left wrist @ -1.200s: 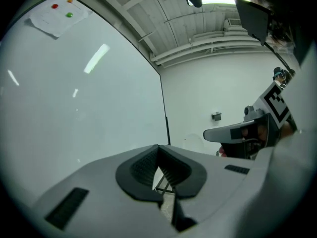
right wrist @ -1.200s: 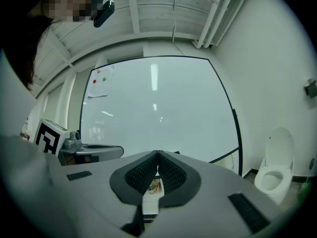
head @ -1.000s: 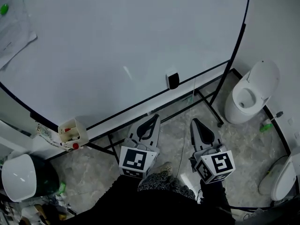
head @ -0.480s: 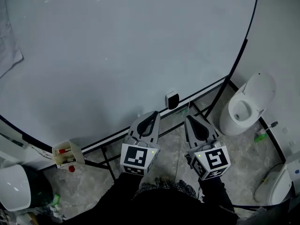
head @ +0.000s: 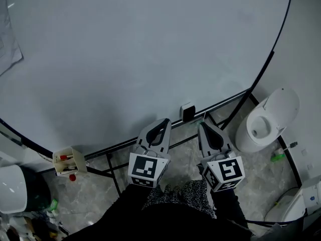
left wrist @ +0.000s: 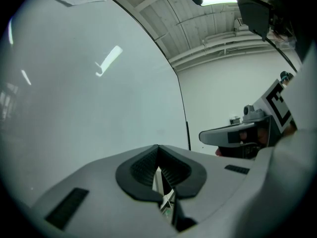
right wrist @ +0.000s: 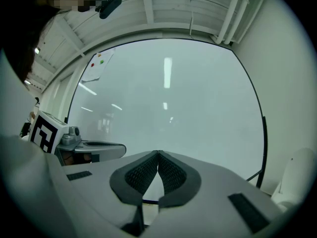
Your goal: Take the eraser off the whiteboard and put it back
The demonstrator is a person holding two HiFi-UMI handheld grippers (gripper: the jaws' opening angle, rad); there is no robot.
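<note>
The small black-and-white eraser (head: 187,111) sticks to the whiteboard (head: 125,49) near its lower black edge. My two grippers point at the board, side by side and just below that edge. The left gripper (head: 164,120) is shut with nothing in it, its tip left of and below the eraser. The right gripper (head: 201,125) is also shut and empty, its tip just right of and below the eraser. In the left gripper view the pads (left wrist: 157,148) meet in front of bare board. The right gripper view shows its jaws (right wrist: 158,153) touching, and the eraser is not in sight.
A small box of red markers (head: 66,160) hangs at the board's lower left. The black stand legs (head: 228,115) cross the marble floor. A white toilet-shaped object (head: 266,118) stands at the right, a white domed bin (head: 10,187) at the left. A paper sheet (head: 7,46) hangs at the board's upper left.
Both grippers have moved together toward the board, and their tips now lie close under its lower edge beside the eraser. Both stayed shut.
</note>
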